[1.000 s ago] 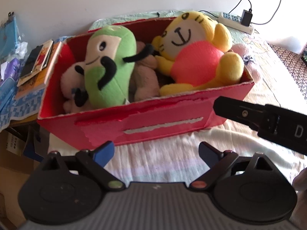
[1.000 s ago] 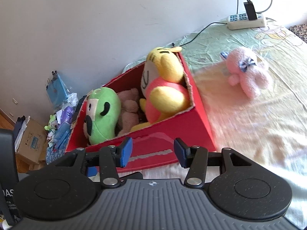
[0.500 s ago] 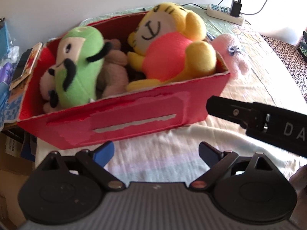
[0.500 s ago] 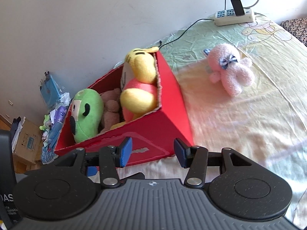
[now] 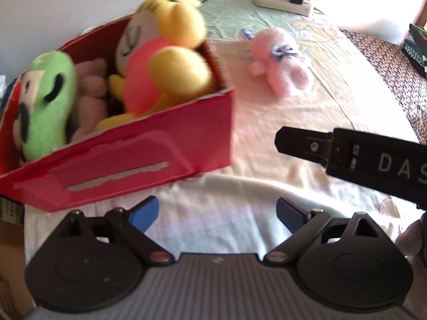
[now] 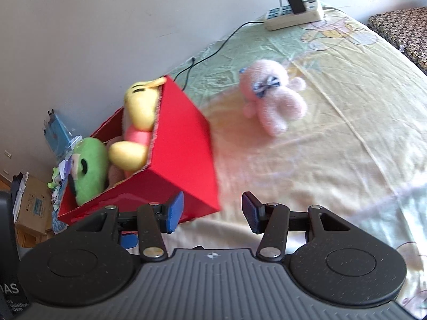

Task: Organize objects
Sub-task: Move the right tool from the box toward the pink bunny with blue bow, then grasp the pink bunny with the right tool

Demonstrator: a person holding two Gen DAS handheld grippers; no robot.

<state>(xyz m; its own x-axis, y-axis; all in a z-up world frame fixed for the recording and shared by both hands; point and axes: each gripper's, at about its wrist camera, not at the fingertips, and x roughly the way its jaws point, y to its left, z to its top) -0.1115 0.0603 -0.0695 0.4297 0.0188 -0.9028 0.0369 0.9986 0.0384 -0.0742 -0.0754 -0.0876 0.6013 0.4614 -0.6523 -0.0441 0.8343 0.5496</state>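
Note:
A red cardboard box stands on the bed and holds a green plush, a brown plush and a yellow and pink plush. The box also shows in the right wrist view. A pink plush with a blue bow lies on the sheet to the right of the box, also seen in the right wrist view. My left gripper is open and empty, in front of the box. My right gripper is open and empty, near the box's right corner.
A white power strip with a black charger and its cable lie at the far end of the bed by the wall. Books, packets and a cardboard box sit left of the bed. A dark patterned cloth lies at the right.
Both views have swung to the right. The red box has shifted left in both views and the pink plush has come nearer the middle. Both grippers stay open.

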